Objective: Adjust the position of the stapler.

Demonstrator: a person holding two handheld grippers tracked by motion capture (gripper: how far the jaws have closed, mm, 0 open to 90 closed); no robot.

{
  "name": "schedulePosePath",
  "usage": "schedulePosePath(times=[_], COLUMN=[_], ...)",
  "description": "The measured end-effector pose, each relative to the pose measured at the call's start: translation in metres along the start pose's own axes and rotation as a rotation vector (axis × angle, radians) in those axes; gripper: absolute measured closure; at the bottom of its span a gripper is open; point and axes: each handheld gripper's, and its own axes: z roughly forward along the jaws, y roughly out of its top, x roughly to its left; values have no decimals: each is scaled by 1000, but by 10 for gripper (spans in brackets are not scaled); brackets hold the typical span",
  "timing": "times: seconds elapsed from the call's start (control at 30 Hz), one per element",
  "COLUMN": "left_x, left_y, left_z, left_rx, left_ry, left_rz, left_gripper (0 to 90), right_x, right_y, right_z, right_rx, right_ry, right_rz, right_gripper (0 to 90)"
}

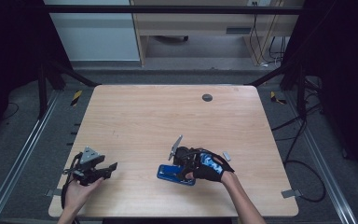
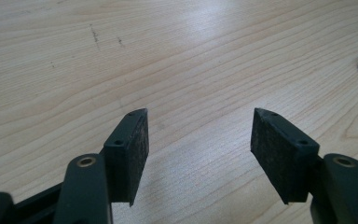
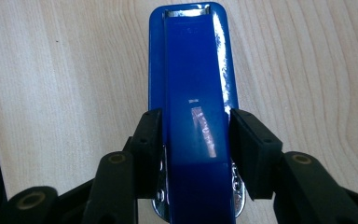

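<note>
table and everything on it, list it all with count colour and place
table: one, light wood, fills the middle of the high view
stapler: one, blue with a metal front end, lying flat on the table near its front edge, right of middle, between the right gripper's jaws
small block: one, grey, on the table just right of the right hand; too small to tell what it is
round cap: one, dark grey, set in the table top near its far edge
left gripper: one, black, held low over bare wood at the front left, jaws wide apart with nothing between them
right gripper: one, black, jaws either side of the stapler's body, pads at or very near its sides
right hand: one, in a black and blue glove, holding the right gripper
</note>
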Motion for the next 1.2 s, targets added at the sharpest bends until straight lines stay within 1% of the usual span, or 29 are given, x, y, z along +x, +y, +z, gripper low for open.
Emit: schedulePosePath(times=[0.07,0.13,0.17,0.27,0.33,0.57,0.63,0.7,0.73,0.77,0.8,0.83,0.87,0.97,1.03,1.2], left_x=[0,0,0,0,0,-1,-1,-1,-1,-1,-1,-1,-1,-2,-2,-2], left_y=[0,0,0,0,0,0,0,0,0,0,0,0,0,1,1,1], left_z=[0,1,1,1,1,2,2,2,2,2,2,3,3,3,3,3], left_rx=[1,3,4,5,9,7,7,7,7,7,7,7,7,9,7,8], left_ry=[0,0,0,-1,-2,-3,-3,-3,-4,-4,-4,-5,-6,-8,-9,-10], left_rz=[-1,0,1,3,6,6,6,6,5,5,6,5,5,9,7,9], left_gripper=[371,372,371,371,371,371,372,371,371,371,372,372,372,371,372,372], right_x=[0,-1,-1,0,0,-1,-1,0,-1,-1,0,-1,0,0,-1,-1], right_y=[1,1,1,2,3,4,4,4,4,4,4,4,4,4,4,5], right_z=[1,2,3,6,7,7,6,6,6,6,6,6,6,6,6,5], right_rx=[9,13,9,23,23,29,28,34,32,31,33,31,34,38,37,46], right_ry=[1,8,8,12,11,16,12,12,9,9,7,8,9,15,18,34], right_rz=[7,4,-6,-1,-17,-20,-33,-28,-48,-56,-50,-56,-46,-60,-93,-131], right_gripper=[588,605,609,630,634,640,643,648,649,651,651,652,653,655,656,657])
